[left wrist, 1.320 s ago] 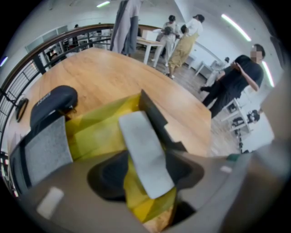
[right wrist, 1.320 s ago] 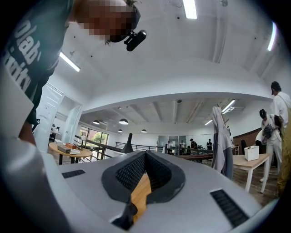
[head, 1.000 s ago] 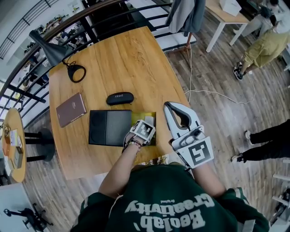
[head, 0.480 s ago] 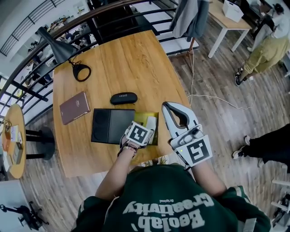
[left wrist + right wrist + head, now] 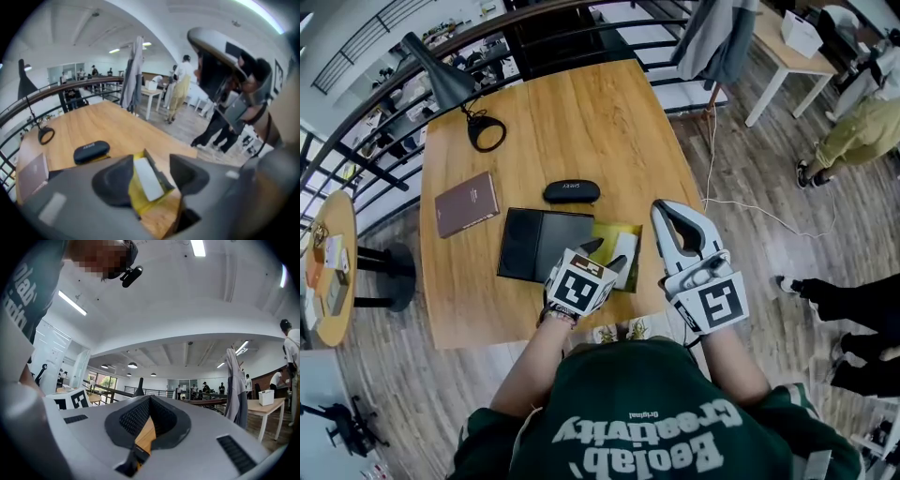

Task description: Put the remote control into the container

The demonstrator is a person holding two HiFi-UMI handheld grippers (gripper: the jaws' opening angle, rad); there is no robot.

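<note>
Remote control (image 5: 624, 249) — lying in yellow container (image 5: 607, 231). Left gripper (image 5: 152, 165) spread, jaws just narrowing slightly, nothing between; lift straight clear, no nudging. Right gripper (image 5: 666, 210) — pressed together, empty.

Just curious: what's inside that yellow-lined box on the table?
In the box a white remote control lies on yellow lining. The left gripper, its open jaws just closing slightly and holding nothing, hides the box's near corner.
</note>
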